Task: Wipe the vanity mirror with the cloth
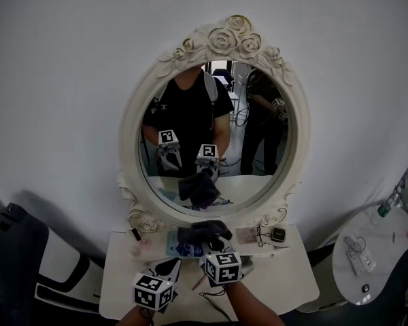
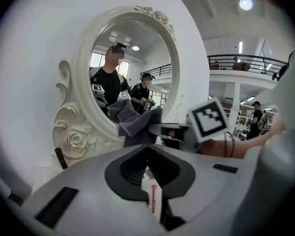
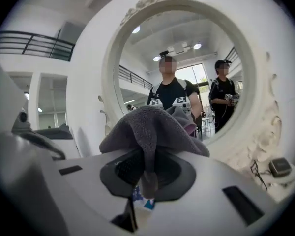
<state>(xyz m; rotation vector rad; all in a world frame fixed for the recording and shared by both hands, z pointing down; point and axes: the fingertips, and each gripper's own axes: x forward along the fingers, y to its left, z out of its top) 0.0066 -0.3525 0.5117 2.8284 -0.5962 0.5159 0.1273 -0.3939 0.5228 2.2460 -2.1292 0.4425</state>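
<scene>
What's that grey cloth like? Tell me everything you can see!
The cloth is dark grey and fuzzy, like towelling, with a bit of purple at one fold. It is bunched up, not flat. The right gripper pinches a fold, jaws shut on it, and the rest flops over them. It is held close before the lower part of the mirror; whether it touches the glass, I cannot tell.

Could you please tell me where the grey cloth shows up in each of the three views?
Head view: the grey cloth is low centre, just under the lower rim of the vanity mirror.
Left gripper view: the cloth is at centre, before the mirror's lower right edge.
Right gripper view: the cloth is at centre, pinched in the right gripper.
Shared landmark: the mirror's white carved oval frame.
</scene>
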